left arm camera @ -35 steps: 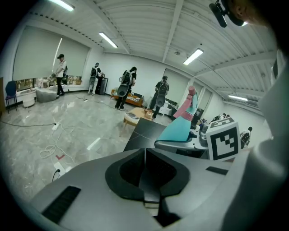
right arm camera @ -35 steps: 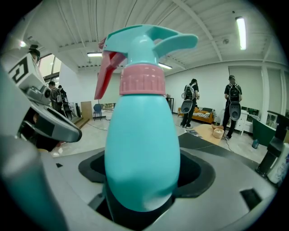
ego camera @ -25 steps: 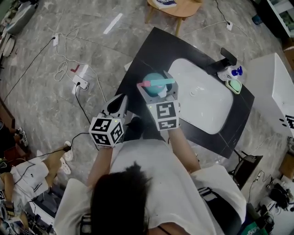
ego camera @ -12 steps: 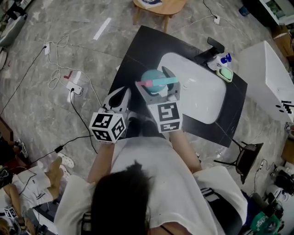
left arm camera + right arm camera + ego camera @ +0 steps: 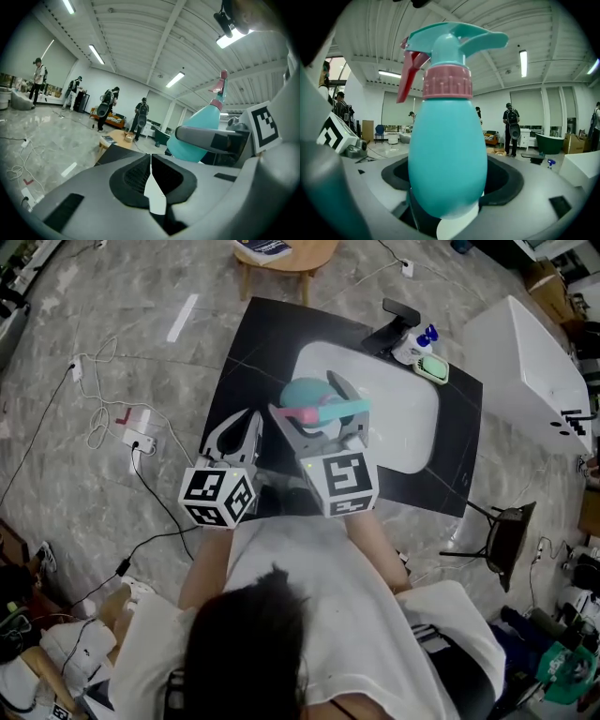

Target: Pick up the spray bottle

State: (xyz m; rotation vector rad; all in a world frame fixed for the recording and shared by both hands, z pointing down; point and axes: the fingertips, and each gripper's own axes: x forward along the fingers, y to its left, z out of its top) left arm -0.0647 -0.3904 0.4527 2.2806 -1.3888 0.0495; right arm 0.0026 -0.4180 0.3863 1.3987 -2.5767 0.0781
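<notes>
My right gripper (image 5: 322, 420) is shut on a teal spray bottle (image 5: 307, 399) with a pink collar and red trigger, held up above the black counter (image 5: 253, 343). In the right gripper view the spray bottle (image 5: 445, 140) fills the middle, upright between the jaws, its nozzle head at the top. My left gripper (image 5: 236, 435) hangs beside it to the left, shut with nothing between its jaws. In the left gripper view the left gripper (image 5: 151, 161) has its jaws pressed together, and the spray bottle (image 5: 199, 133) shows at the right.
A white sink basin (image 5: 412, 418) is set into the black counter. A black faucet (image 5: 394, 320), a small blue-capped bottle (image 5: 417, 341) and a green soap dish (image 5: 433, 369) sit at its far rim. A wooden stool (image 5: 281, 254) and floor cables (image 5: 103, 409) lie beyond.
Both grippers and the held spray bottle keep their places in the view, while the counter and sink have slid up and to the left; the bottle stays gripped.
</notes>
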